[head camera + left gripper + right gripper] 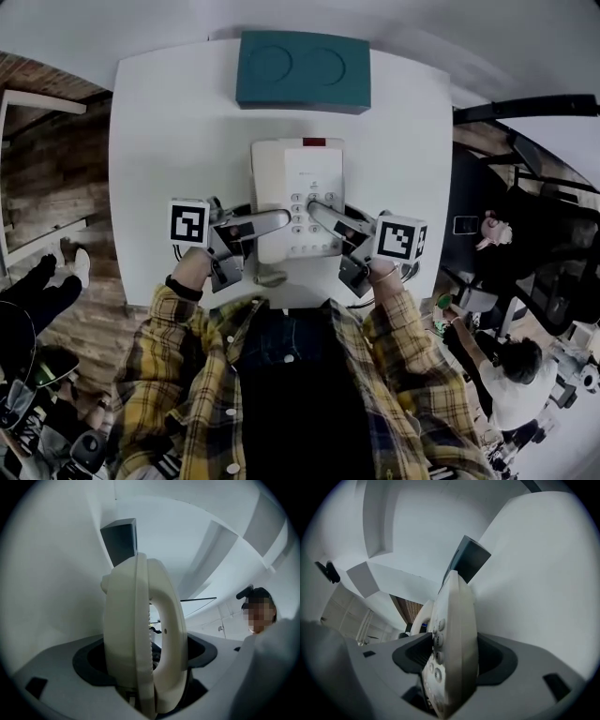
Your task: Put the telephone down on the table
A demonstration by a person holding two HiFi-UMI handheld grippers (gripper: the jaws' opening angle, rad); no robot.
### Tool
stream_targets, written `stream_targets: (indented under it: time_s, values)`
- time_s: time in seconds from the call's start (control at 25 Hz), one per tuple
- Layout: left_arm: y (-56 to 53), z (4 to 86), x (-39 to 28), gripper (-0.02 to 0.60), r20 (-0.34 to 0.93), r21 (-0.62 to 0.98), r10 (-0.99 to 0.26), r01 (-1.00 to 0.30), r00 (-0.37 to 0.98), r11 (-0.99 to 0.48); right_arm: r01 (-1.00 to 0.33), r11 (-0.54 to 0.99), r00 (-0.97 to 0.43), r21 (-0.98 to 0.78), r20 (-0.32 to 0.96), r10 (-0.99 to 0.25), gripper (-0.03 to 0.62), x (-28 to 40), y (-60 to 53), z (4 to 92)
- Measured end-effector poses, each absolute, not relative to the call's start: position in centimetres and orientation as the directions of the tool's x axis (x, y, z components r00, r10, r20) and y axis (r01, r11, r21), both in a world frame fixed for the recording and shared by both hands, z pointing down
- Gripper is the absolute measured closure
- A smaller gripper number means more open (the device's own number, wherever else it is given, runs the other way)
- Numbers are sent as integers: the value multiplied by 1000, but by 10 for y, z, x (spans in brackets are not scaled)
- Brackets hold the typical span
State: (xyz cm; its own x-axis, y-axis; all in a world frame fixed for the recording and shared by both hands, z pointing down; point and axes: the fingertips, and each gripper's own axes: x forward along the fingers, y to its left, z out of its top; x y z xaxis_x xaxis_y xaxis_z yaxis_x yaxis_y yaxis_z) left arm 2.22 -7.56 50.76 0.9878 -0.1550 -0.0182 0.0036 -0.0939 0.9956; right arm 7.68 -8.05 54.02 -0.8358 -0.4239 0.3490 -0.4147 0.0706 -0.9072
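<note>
A white push-button telephone (298,187), handset on its left side, is over the middle of the white table (159,141). My left gripper (281,221) is shut on its left edge, and in the left gripper view the handset side (140,630) fills the gap between the jaws of that gripper (145,667). My right gripper (316,208) is shut on the right edge. In the right gripper view the keypad side (452,634) sits clamped in that gripper (450,665). Whether the base touches the table I cannot tell.
A teal box (303,70) with two round dents lies at the table's far edge, just beyond the phone; it shows dark behind the phone as the box (121,541) and the box (466,559). People (497,366) are to the right of the table, and wooden floor (56,178) lies left.
</note>
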Motion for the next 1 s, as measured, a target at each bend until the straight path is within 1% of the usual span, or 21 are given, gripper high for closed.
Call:
stream_targets:
  time_s: [0.36, 0.56, 0.72, 0.84, 1.0]
  values:
    - [-78, 519, 28, 183, 5, 999, -131, -12, 991, -51, -415, 37, -828, -909, 360, -430, 327, 82, -82, 553]
    - [-82, 523, 31, 183, 23, 998, -107, -30, 994, -60, -415, 28, -825, -909, 363, -433, 326, 85, -86, 557]
    - [-81, 526, 30, 178, 57, 995, -93, -64, 994, -72, -426, 32, -821, -904, 371, -434, 324, 85, -87, 558]
    - [-80, 528, 29, 172, 108, 989, -76, -114, 991, -90, -456, 39, -810, -889, 396, -432, 322, 87, -87, 559]
    - [-79, 532, 26, 170, 138, 986, -80, -145, 987, -81, -481, 48, -803, -876, 417, -426, 321, 88, -87, 560]
